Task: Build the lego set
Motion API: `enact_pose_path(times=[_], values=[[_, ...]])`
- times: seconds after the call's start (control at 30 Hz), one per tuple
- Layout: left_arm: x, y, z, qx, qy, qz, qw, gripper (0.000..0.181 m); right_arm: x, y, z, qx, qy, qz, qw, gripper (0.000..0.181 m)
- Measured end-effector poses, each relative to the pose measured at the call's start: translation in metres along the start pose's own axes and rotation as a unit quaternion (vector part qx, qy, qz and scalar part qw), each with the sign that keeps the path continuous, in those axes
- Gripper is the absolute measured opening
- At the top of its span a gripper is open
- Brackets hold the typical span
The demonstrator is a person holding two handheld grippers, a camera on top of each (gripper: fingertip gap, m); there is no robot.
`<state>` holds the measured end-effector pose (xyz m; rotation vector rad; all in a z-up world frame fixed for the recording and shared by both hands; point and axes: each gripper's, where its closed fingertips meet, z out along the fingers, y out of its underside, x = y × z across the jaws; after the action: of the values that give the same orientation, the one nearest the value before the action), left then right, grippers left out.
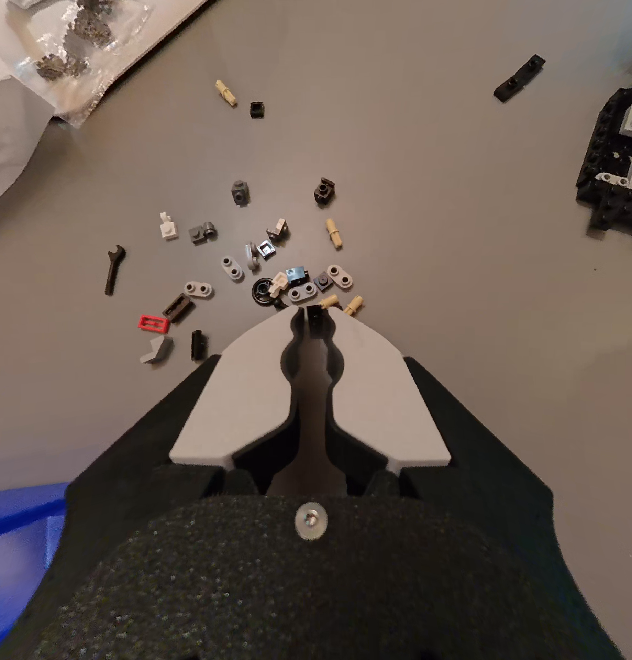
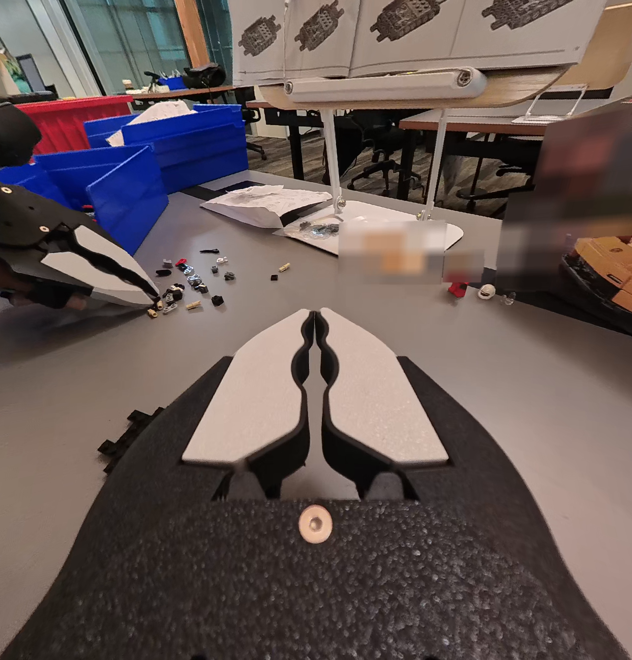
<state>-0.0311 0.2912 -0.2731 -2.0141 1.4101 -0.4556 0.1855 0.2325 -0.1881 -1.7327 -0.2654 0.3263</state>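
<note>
Several small loose Lego pieces lie scattered on the grey table. My left gripper is down at the near edge of this pile, shut on a small black piece between its tips. It also shows in the right wrist view, tips low at the pile. The partly built black model with light grey bricks sits at the right edge. My right gripper is shut and empty above bare table; a corner of the black model shows beside its left side.
Clear bags of parts on white paper lie far left. A black wrench piece and a black plate lie apart. Blue bins, a booklet, an instruction stand and a red piece and white helmet stand beyond. The black plate lies some 10 centimeters from my right tips, 15 centimeters from my left tips.
</note>
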Motion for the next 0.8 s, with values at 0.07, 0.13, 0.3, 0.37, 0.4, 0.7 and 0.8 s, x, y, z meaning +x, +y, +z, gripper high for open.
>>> enact_pose_path(times=[0.07, 0.13, 0.3, 0.37, 0.4, 0.7, 0.8], values=[[-0.001, -0.003, -0.002, 0.008, 0.000, -0.002, 1.000, 0.017, -0.002, 0.000, 0.000, 0.000, -0.003, -0.003, 1.000, 0.000], [-0.001, -0.010, -0.003, 0.029, 0.000, -0.005, 1.000, 0.022, -0.003, -0.001, 0.000, -0.001, -0.005, -0.007, 1.000, 0.000], [-0.002, -0.012, 0.010, 0.027, 0.003, -0.013, 1.000, 0.027, -0.005, 0.001, 0.002, -0.005, -0.011, -0.004, 1.000, 0.000], [-0.003, -0.013, 0.013, 0.023, -0.004, -0.008, 1.000, 0.023, -0.007, 0.001, 0.002, -0.006, -0.014, -0.005, 1.000, 0.000], [-0.003, -0.013, 0.013, 0.018, -0.006, -0.003, 1.000, 0.017, -0.007, 0.001, 0.002, -0.007, -0.015, -0.006, 1.000, 0.000], [0.000, -0.004, 0.006, -0.006, -0.016, 0.025, 1.000, 0.006, -0.010, 0.003, 0.003, -0.011, -0.023, -0.004, 1.000, 0.000], [0.000, -0.007, -0.001, 0.006, -0.017, 0.023, 1.000, 0.006, -0.011, 0.003, 0.003, -0.012, -0.024, -0.005, 1.000, 0.000]])
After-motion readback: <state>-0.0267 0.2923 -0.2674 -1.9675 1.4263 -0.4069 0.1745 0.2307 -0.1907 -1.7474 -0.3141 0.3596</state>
